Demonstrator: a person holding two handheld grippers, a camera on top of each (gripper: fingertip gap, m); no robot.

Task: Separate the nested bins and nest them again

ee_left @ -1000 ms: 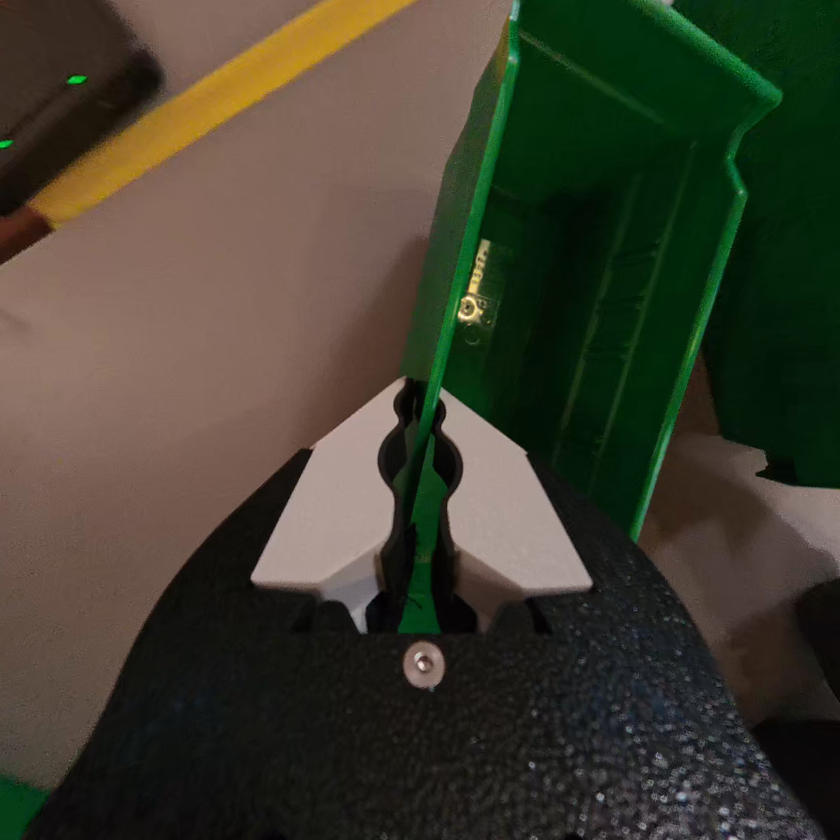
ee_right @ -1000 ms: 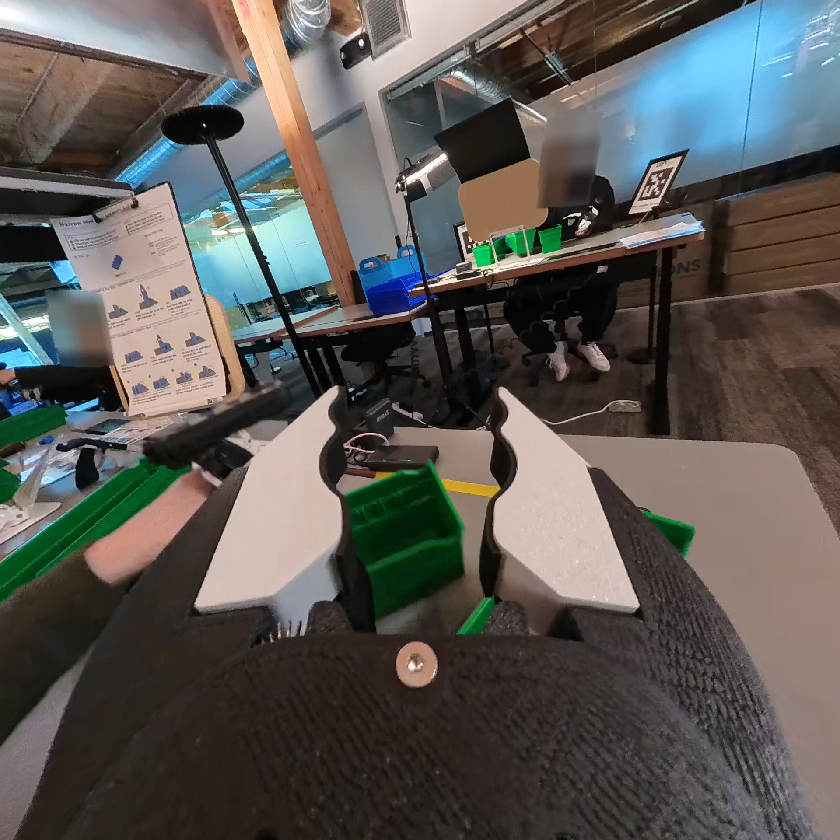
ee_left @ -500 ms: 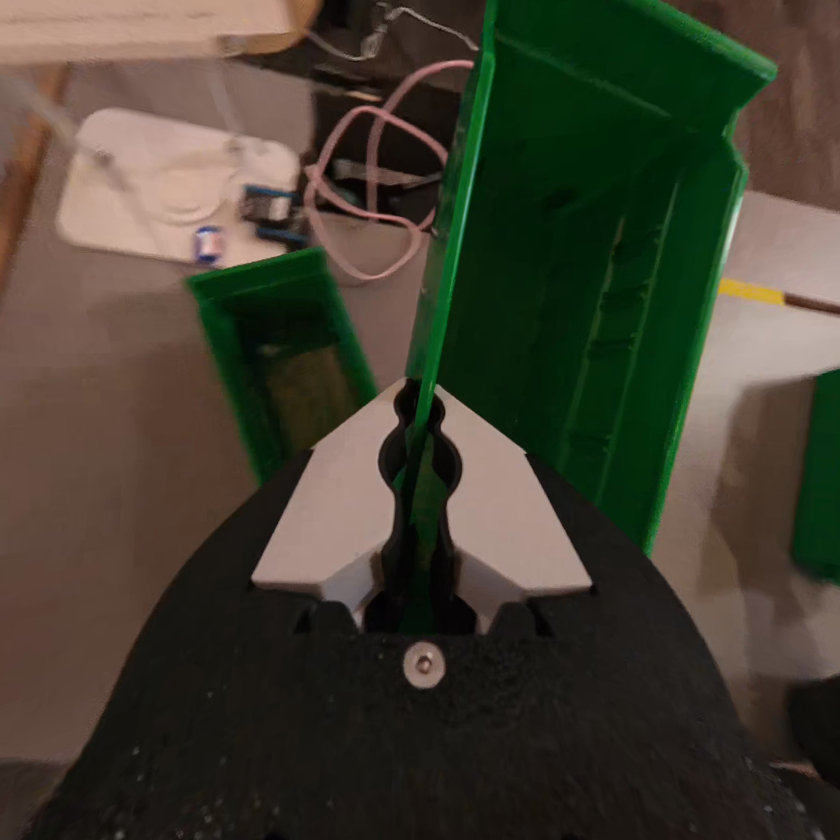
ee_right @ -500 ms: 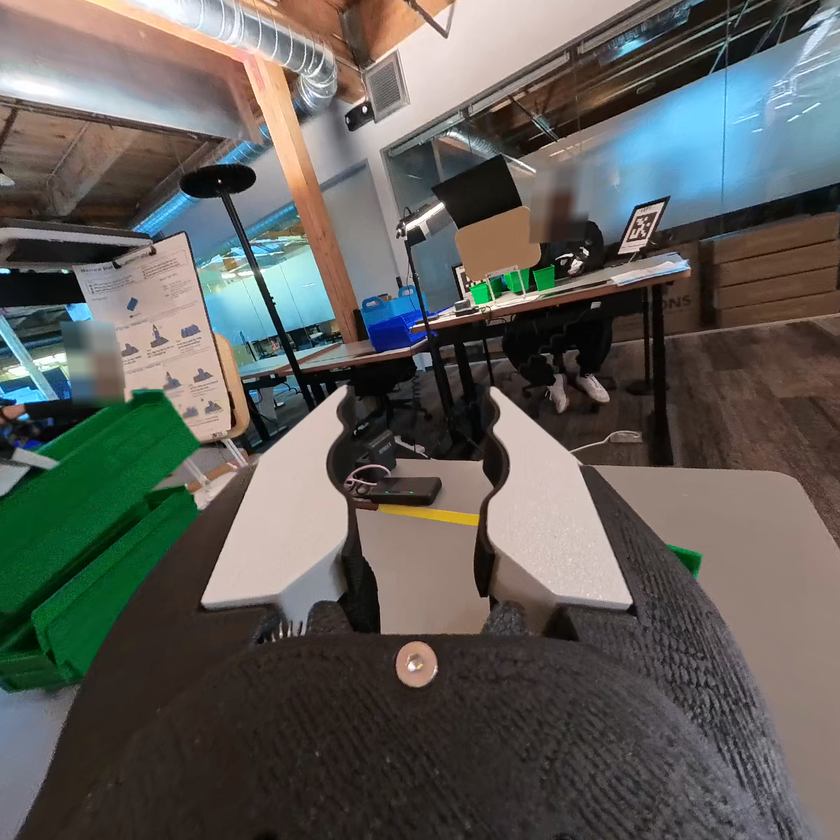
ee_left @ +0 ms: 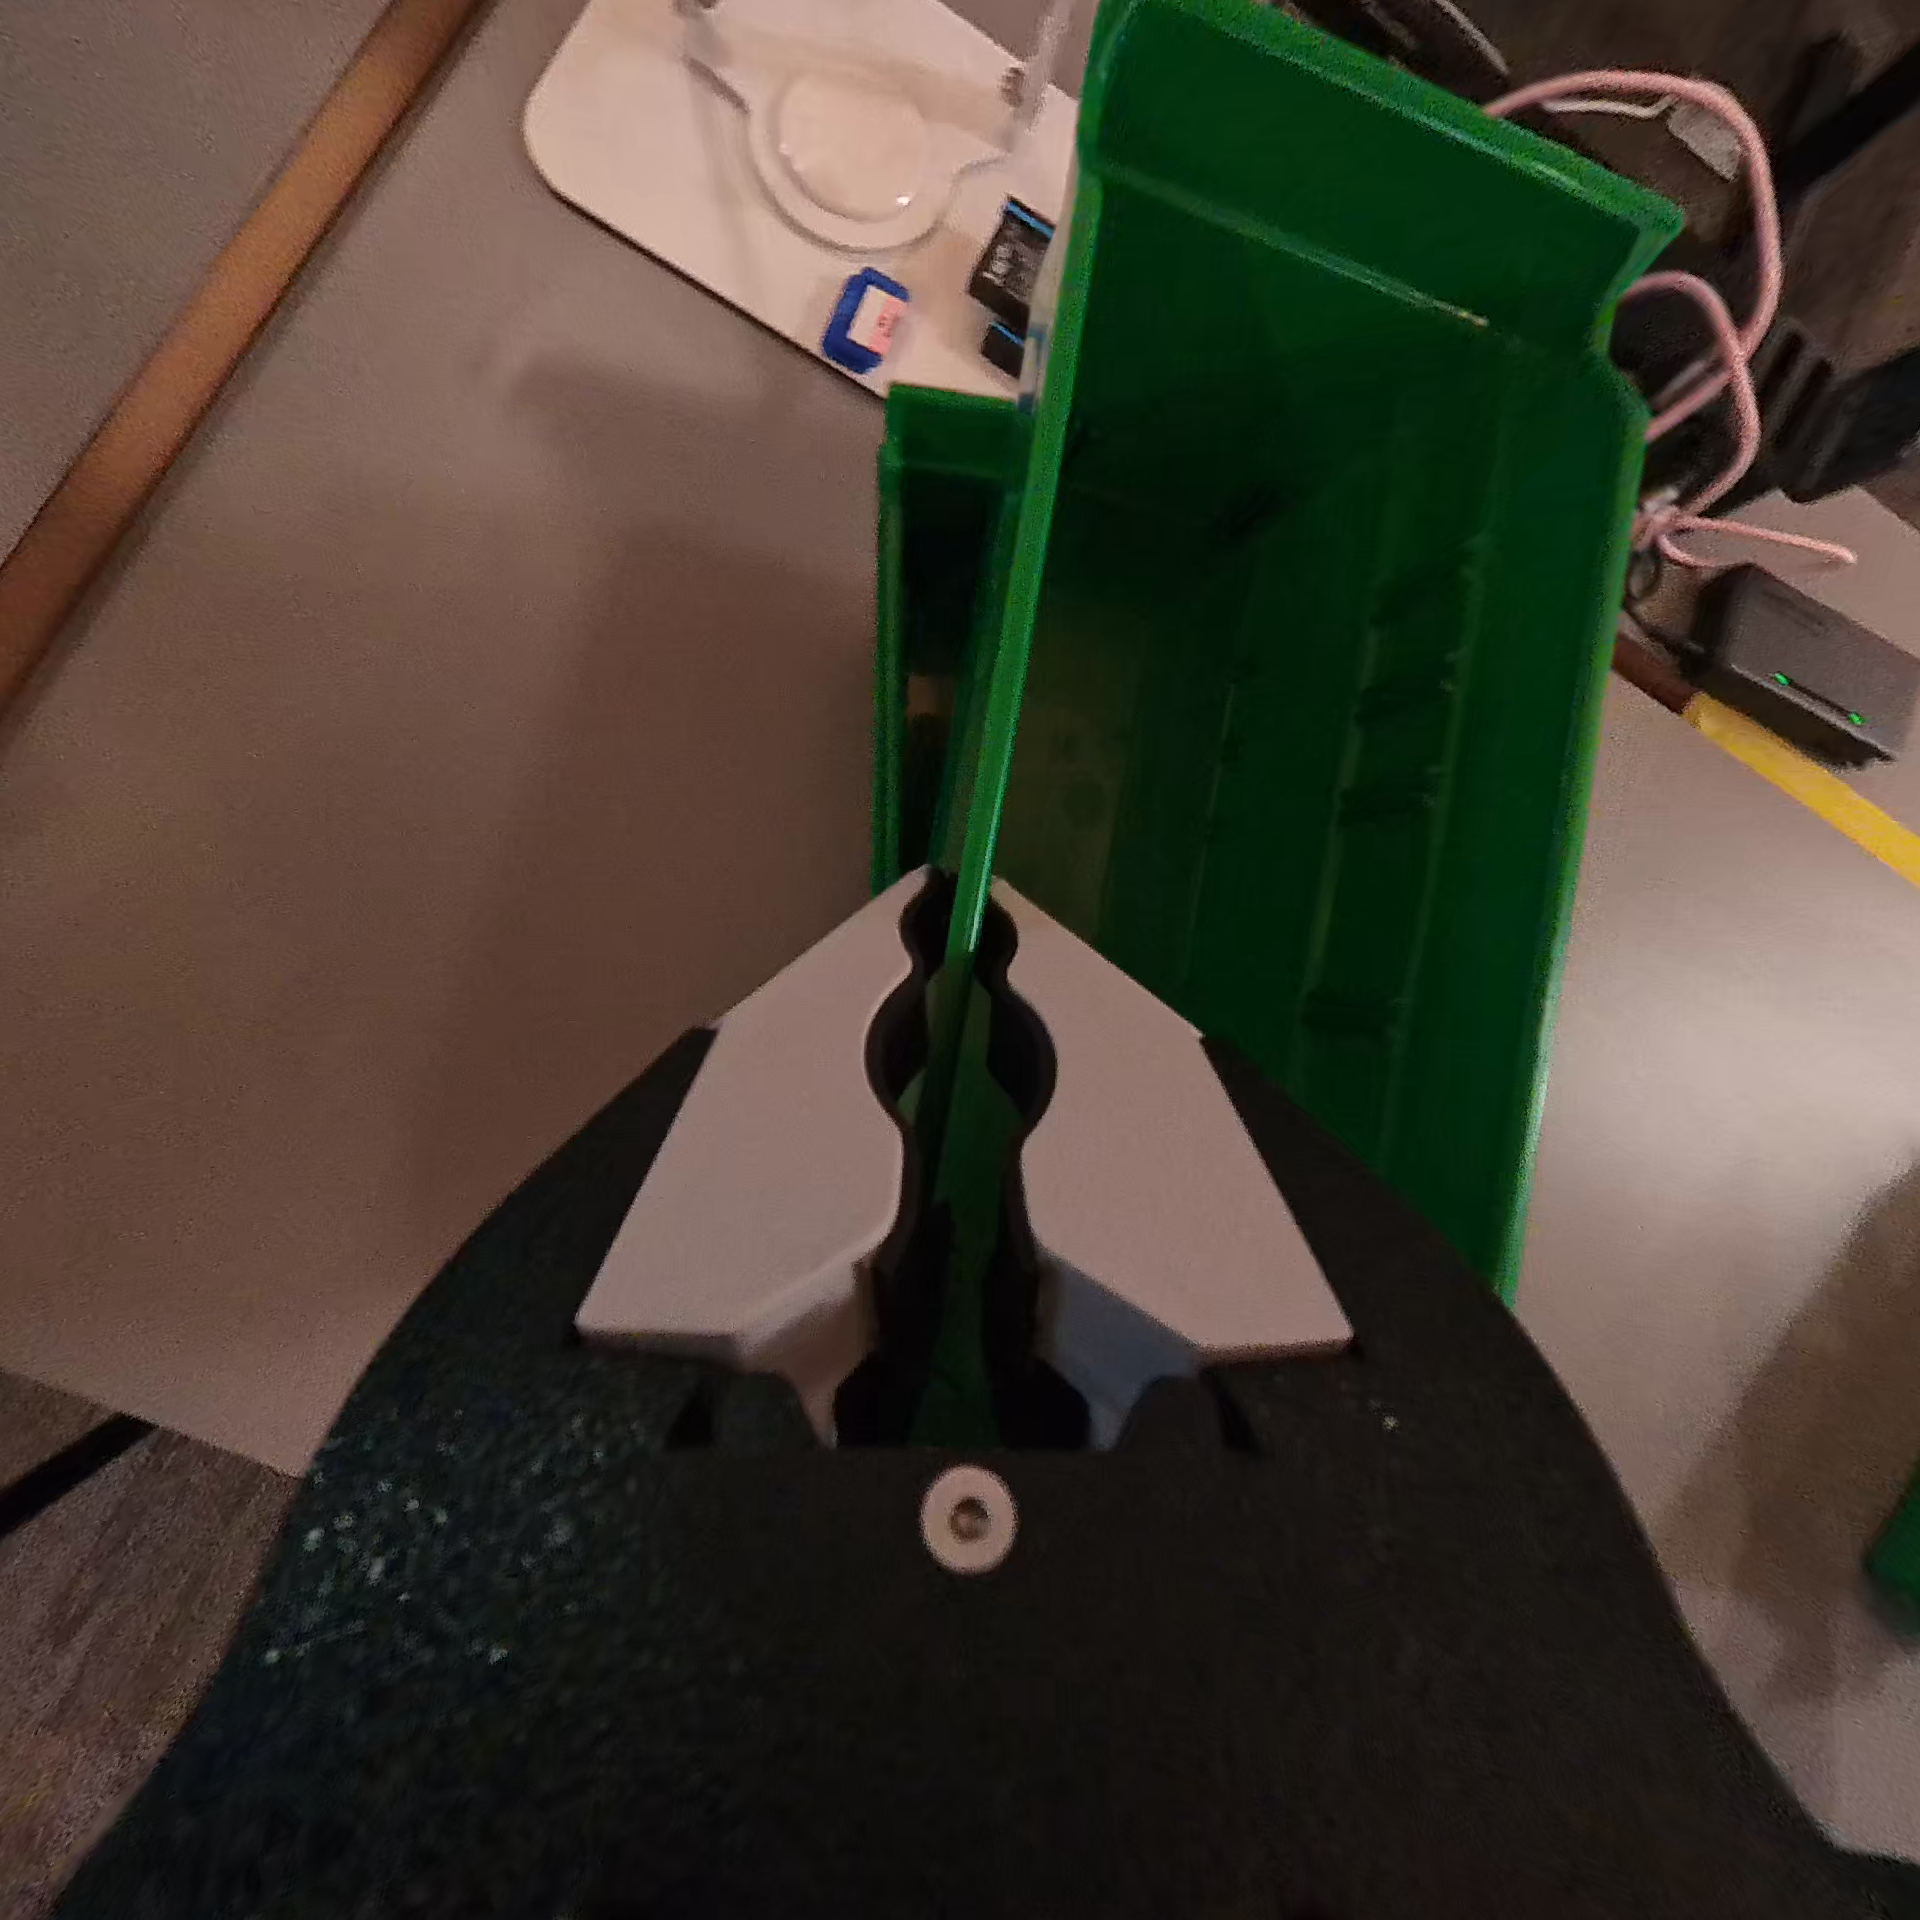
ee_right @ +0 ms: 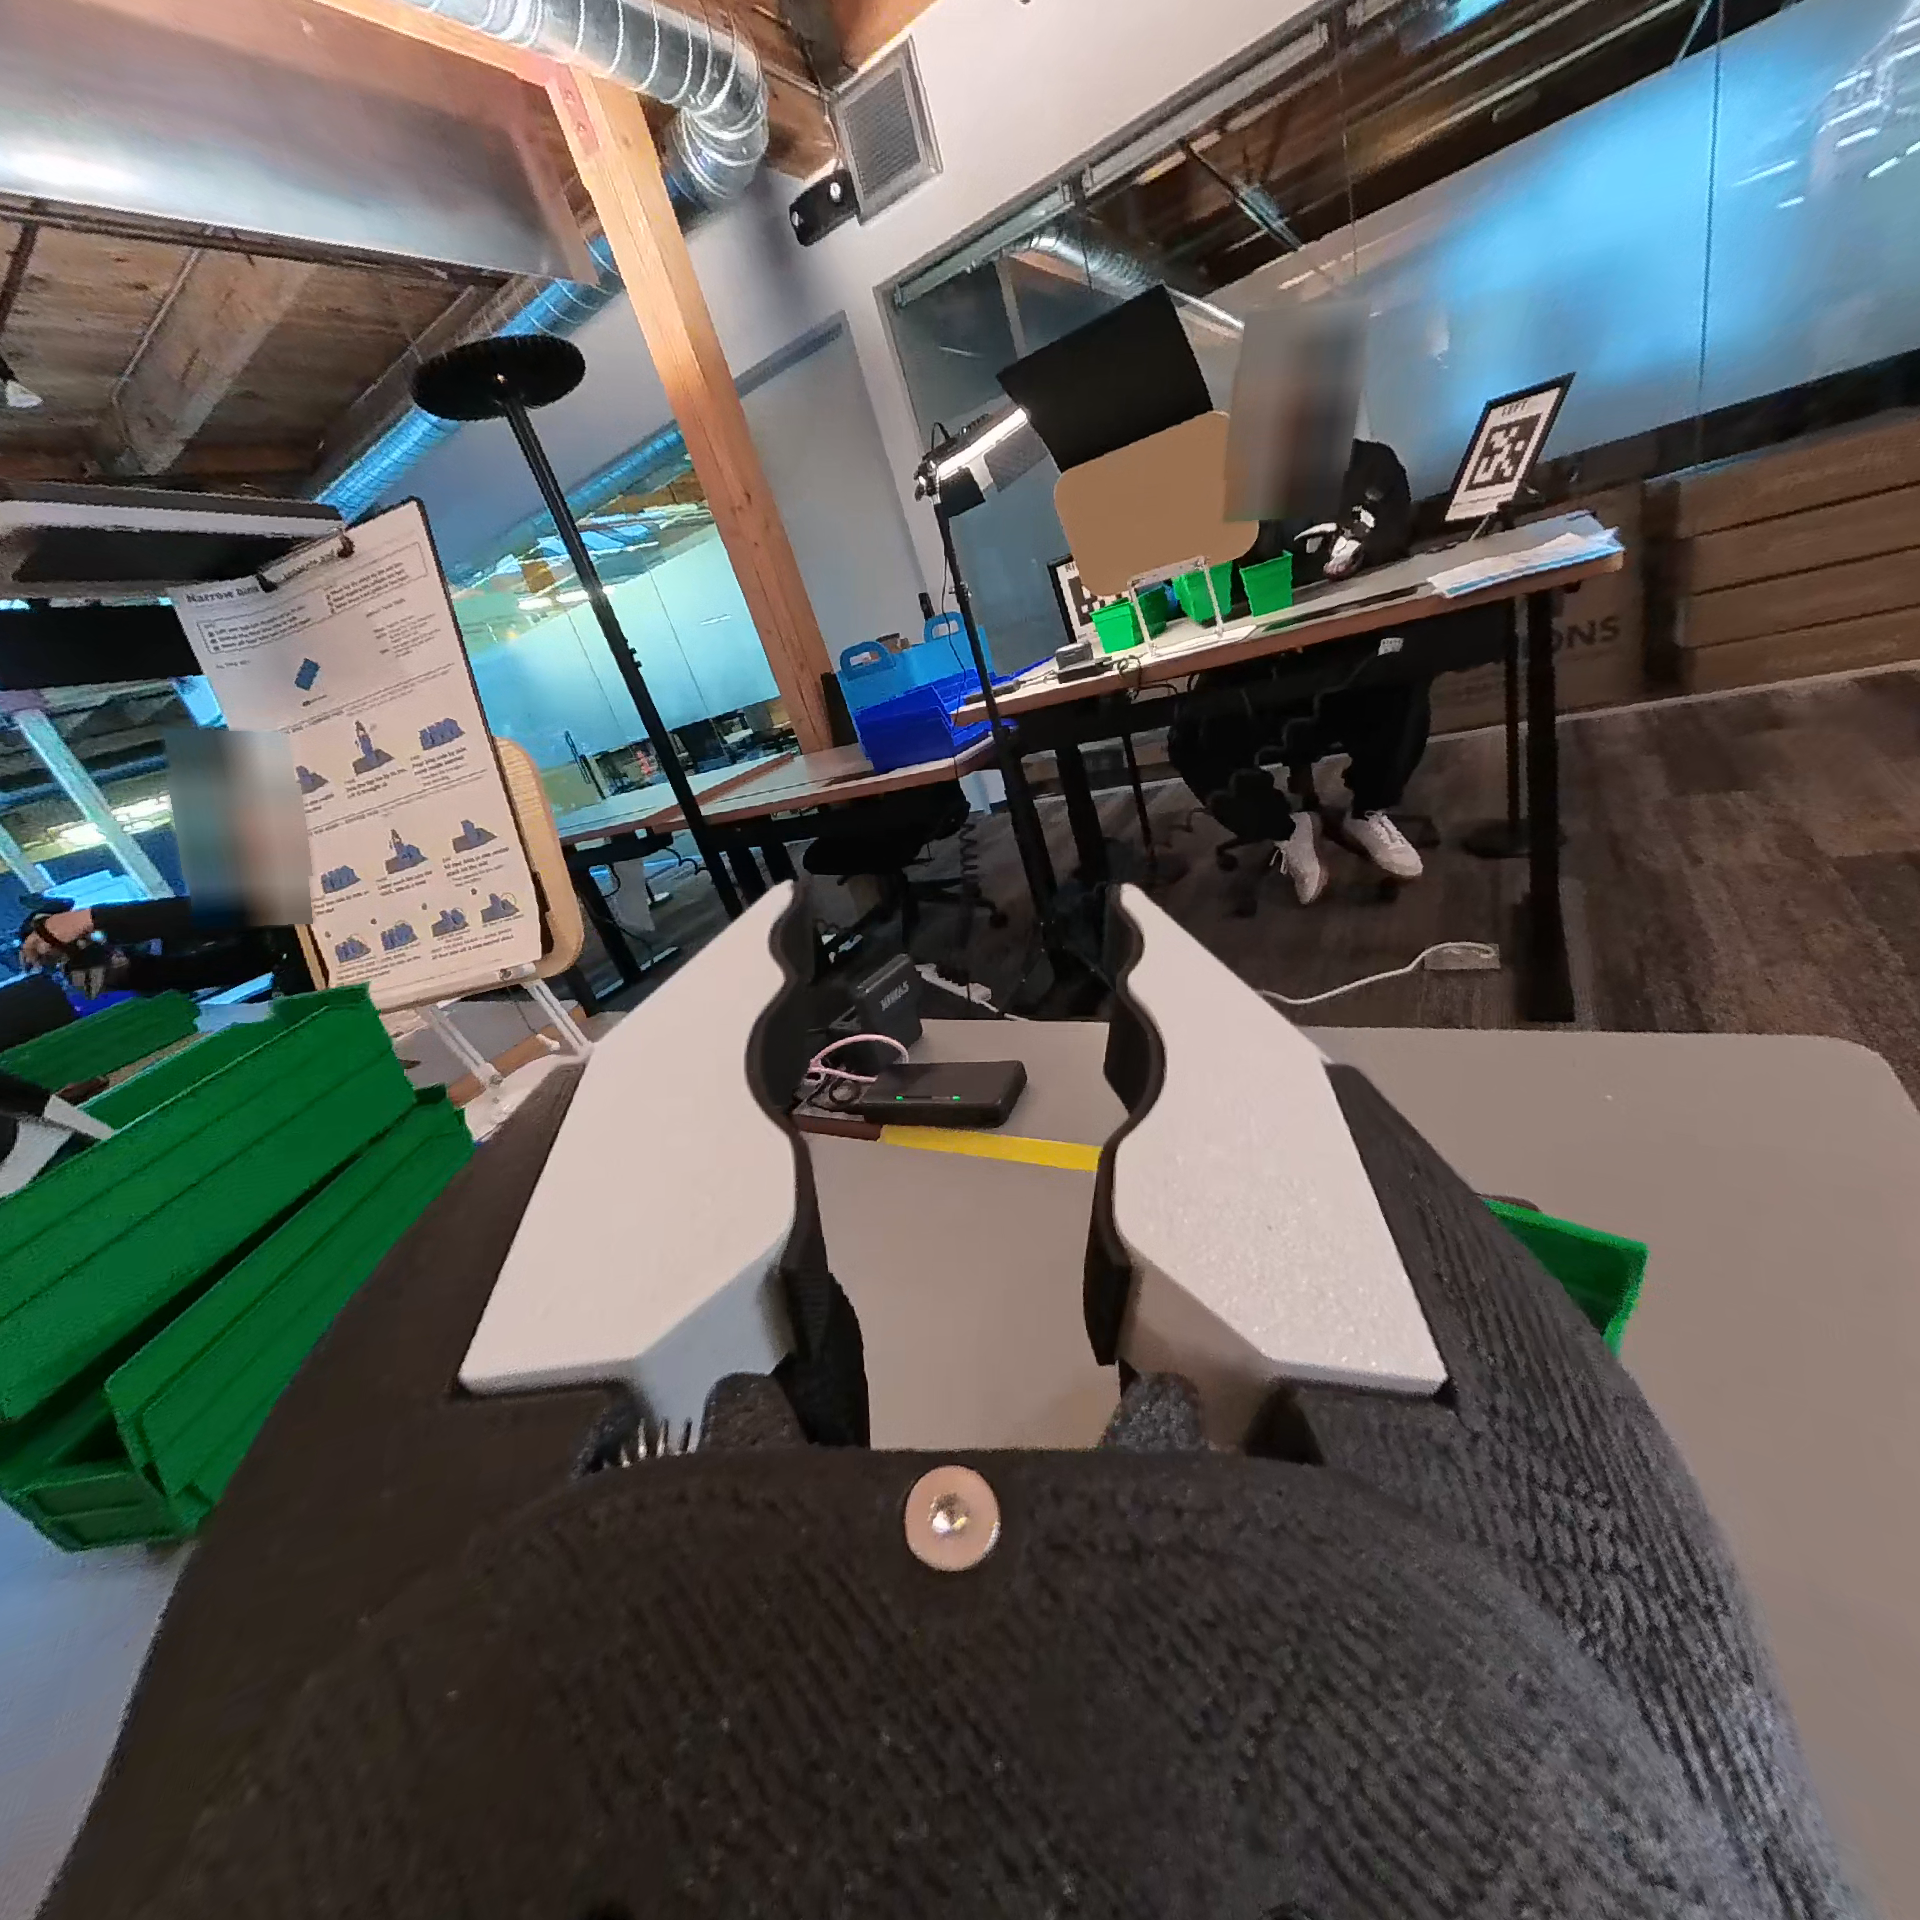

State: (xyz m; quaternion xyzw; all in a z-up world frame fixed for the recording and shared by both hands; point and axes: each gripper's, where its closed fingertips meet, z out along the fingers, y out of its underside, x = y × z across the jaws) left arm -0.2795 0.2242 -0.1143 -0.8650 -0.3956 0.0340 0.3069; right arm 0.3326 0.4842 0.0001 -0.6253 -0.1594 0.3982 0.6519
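Observation:
My left gripper (ee_left: 956,896) is shut on the long side wall of a narrow green bin (ee_left: 1299,675) and holds it open side toward the camera, above the grey table (ee_left: 416,727). A second green bin (ee_left: 920,582) lies on the table just behind and left of it, partly hidden by the held wall. In the right wrist view the two bins show at the far left, the held one (ee_right: 177,1132) tilted over the lower one (ee_right: 270,1340). My right gripper (ee_right: 951,920) is open and empty over the table. A third green bin's corner (ee_right: 1569,1268) pokes out beside its right finger.
A black device with green lights (ee_right: 945,1091), a pink cable (ee_left: 1714,343) and a yellow tape strip (ee_right: 987,1148) sit at the table's far edge. A white board with small items (ee_left: 748,177) lies beyond the bins. An instruction sheet on a stand (ee_right: 364,769) is at the left.
My left gripper has carried the held bin over to the second bin, which has gone from apart on the left to partly hidden behind it. The right gripper stays open.

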